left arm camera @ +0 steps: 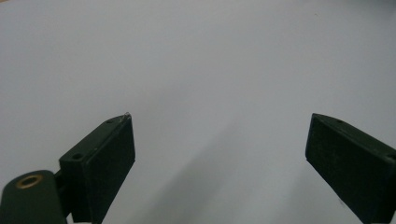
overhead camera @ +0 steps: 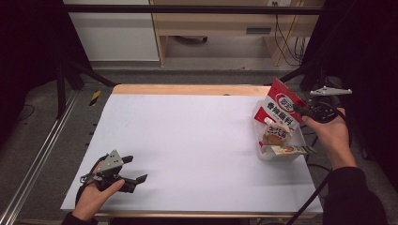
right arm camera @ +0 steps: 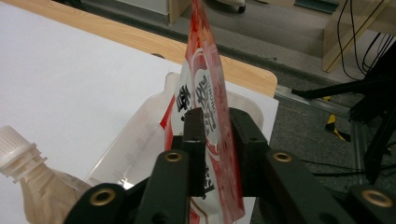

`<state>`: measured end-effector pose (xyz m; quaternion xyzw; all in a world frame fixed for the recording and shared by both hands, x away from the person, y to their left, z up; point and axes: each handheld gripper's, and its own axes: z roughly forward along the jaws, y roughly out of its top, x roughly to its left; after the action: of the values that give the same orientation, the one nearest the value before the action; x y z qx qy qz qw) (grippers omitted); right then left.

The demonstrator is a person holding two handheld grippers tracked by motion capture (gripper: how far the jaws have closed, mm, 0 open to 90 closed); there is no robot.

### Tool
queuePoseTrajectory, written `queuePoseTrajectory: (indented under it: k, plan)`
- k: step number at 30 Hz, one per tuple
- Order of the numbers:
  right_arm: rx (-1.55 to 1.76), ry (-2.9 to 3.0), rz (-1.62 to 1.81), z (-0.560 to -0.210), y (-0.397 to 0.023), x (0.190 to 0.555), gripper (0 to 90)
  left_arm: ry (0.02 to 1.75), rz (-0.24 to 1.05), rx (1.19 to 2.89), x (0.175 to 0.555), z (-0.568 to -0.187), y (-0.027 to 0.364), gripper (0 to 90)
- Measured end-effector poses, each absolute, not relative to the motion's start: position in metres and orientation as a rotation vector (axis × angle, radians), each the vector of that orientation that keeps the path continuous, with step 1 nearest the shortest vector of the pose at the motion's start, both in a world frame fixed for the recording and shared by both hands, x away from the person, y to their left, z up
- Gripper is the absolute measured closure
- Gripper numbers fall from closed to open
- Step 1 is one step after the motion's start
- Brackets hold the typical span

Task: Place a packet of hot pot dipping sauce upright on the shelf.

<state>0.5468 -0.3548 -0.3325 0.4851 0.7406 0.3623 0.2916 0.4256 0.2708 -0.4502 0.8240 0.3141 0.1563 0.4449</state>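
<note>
right tongs (right arm camera: 217,126): jaws flank the red pouch (right arm camera: 205,93) w/ a sliver of slack on one side; looks like a loose pinch at best, can't tell if both pads truly press. In the high view the right tongs (overhead camera: 300,111) sit at the pouch's right edge.
red pouch: upright, edge-on betw. the jaws, hanging over the clear bin (overhead camera: 281,157) at the counter's (overhead camera: 187,140) right side; lower end down among the bin's contents.
bin contents: spouted pouch w/ white cap (right arm camera: 14,144) and a flat sachet (overhead camera: 288,150) lying across the rim.
left tongs (overhead camera: 136,176): spread wide, empty, resting low over the white counter sheet near the front-left corner, well apart from the bin.
risk 1: grip slack → pouch may drop crooked, lean on the rim or tip out onto the counter.
risk 2: bin looks crowded → pouch may sit on top of the spouted pouch, not settle.
risk 3: sachet overhangs the rim → a nudge prob. knocks it off.
risk 4: bin is light, unheld → sideways push could slide it toward the counter's edge.
</note>
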Motion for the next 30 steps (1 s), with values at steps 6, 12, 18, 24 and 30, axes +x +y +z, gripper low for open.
queuePoseTrajectory:
  k: [6, 12, 18, 24, 30]
  plan:
    - [1.273, 1.962, 0.945, -0.326, -0.350, 0.547, 54.0, 0.757, 0.382, 2.079, 0.426, -0.454, 0.267, 8.1]
    - [1.254, 1.900, 0.928, -0.316, -0.346, 0.545, 30.9, 0.747, 0.390, 2.076, 0.425, -0.452, 0.267, 8.2]
    - [1.233, 1.862, 0.926, -0.307, -0.343, 0.546, 21.5, 0.749, 0.392, 2.065, 0.424, -0.450, 0.267, 8.2]
    - [1.217, 1.831, 0.937, -0.298, -0.340, 0.545, 17.5, 0.749, 0.394, 2.066, 0.424, -0.450, 0.268, 8.2]
    - [1.186, 1.818, 0.990, -0.287, -0.328, 0.538, 15.7, 0.753, 0.394, 2.069, 0.424, -0.451, 0.268, 8.2]
